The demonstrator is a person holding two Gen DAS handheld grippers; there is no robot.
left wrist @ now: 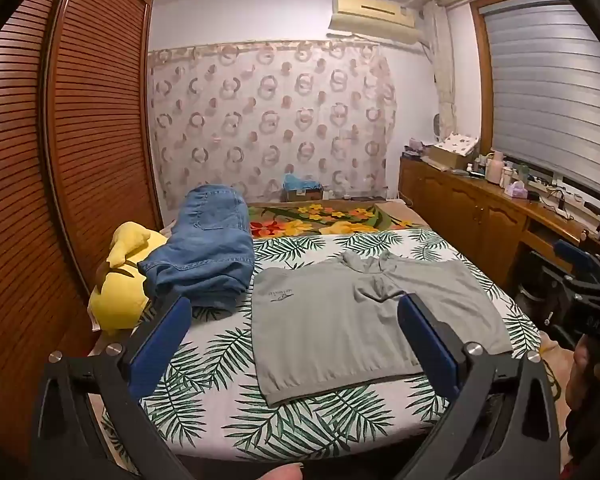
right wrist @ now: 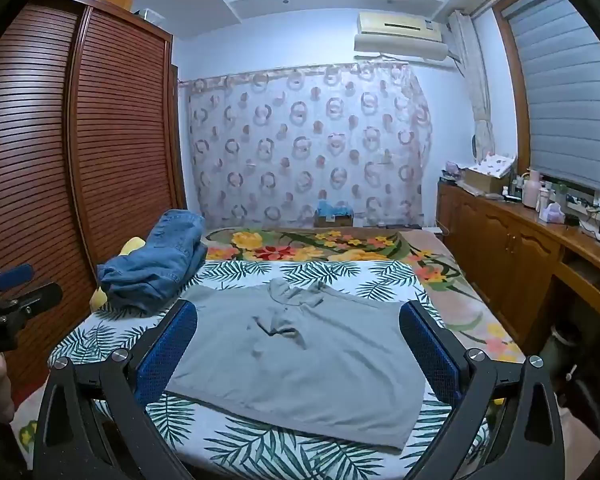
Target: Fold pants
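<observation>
Both sets of fingers stand spread wide and empty: my left gripper (left wrist: 294, 344) and right gripper (right wrist: 298, 344) hover above the grey pants (right wrist: 296, 360), spread flat on the leaf-print bed (right wrist: 240, 448), seemingly ready for folding.

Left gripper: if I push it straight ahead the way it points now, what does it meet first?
Probably the grey garment lying flat on the leaf-print bed. The left gripper is open and empty above it; depth is hard to judge, and the folded jeans sit off to its left.
</observation>
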